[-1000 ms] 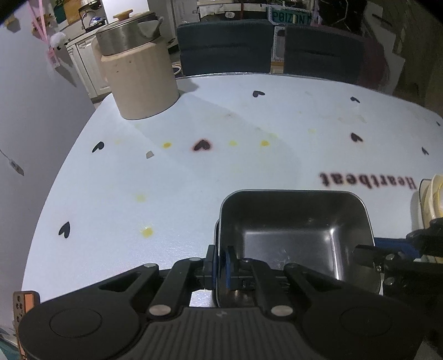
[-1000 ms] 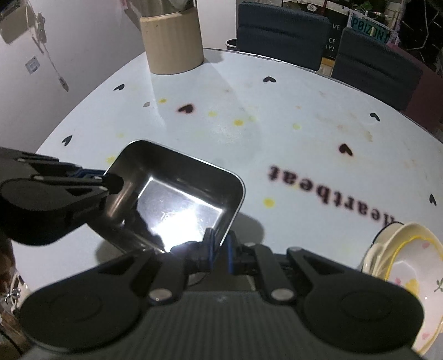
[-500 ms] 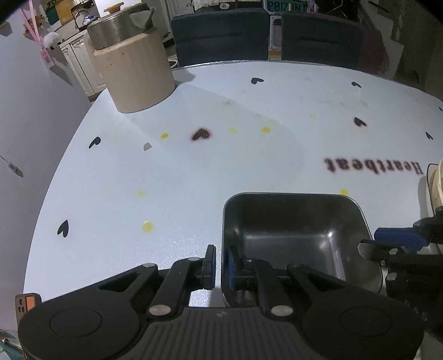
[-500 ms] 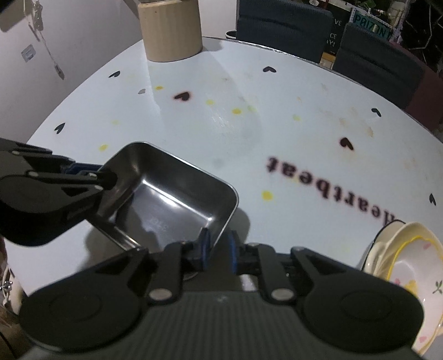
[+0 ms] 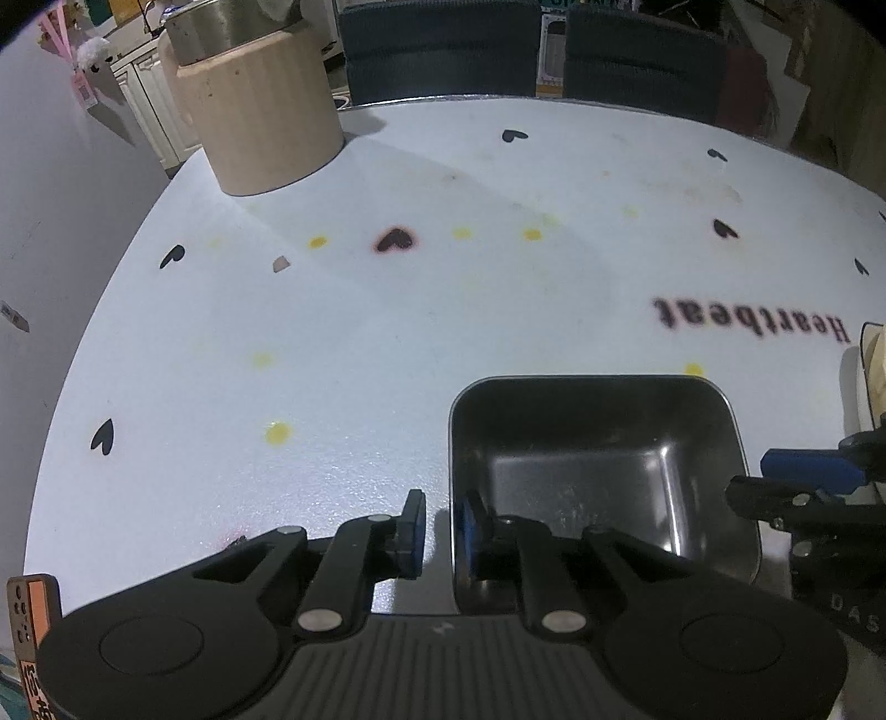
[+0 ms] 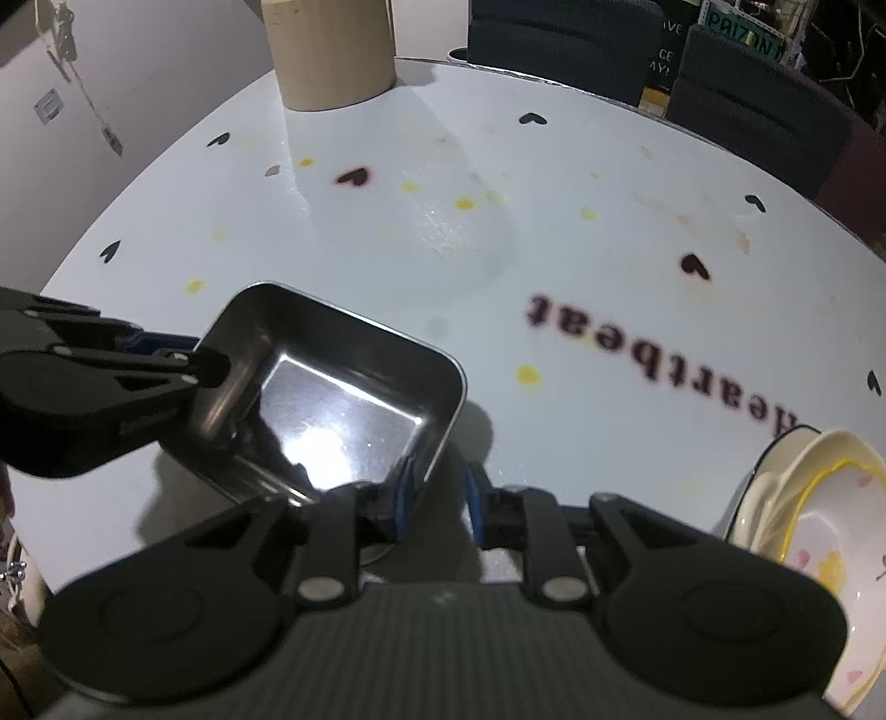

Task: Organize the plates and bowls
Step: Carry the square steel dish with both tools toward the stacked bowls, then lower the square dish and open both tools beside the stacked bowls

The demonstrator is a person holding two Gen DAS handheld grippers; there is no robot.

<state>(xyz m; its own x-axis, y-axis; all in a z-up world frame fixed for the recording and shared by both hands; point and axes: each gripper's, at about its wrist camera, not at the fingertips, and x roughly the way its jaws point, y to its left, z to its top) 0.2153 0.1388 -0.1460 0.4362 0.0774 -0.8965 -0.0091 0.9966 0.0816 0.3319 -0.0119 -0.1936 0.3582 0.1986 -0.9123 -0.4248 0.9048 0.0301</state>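
A rectangular steel tray (image 5: 598, 465) rests on the white table (image 5: 387, 343), near its front edge. My left gripper (image 5: 446, 531) is open, one finger inside the tray's left wall and one outside it. My right gripper (image 6: 434, 501) is open too, its fingers straddling the tray's (image 6: 332, 399) near right corner with gaps showing. A stack of cream bowls and plates (image 6: 814, 526) stands at the right of the right wrist view, and its edge (image 5: 872, 354) shows in the left wrist view.
A tall beige ribbed container (image 5: 260, 111) holding a steel pot stands at the table's far left. Two dark chairs (image 5: 443, 50) sit behind the far edge. A white wall (image 5: 55, 221) runs along the left side.
Both grippers have opened and let go of the tray's rim. The tray has come down from a tilted lift and now sits flat on the table.
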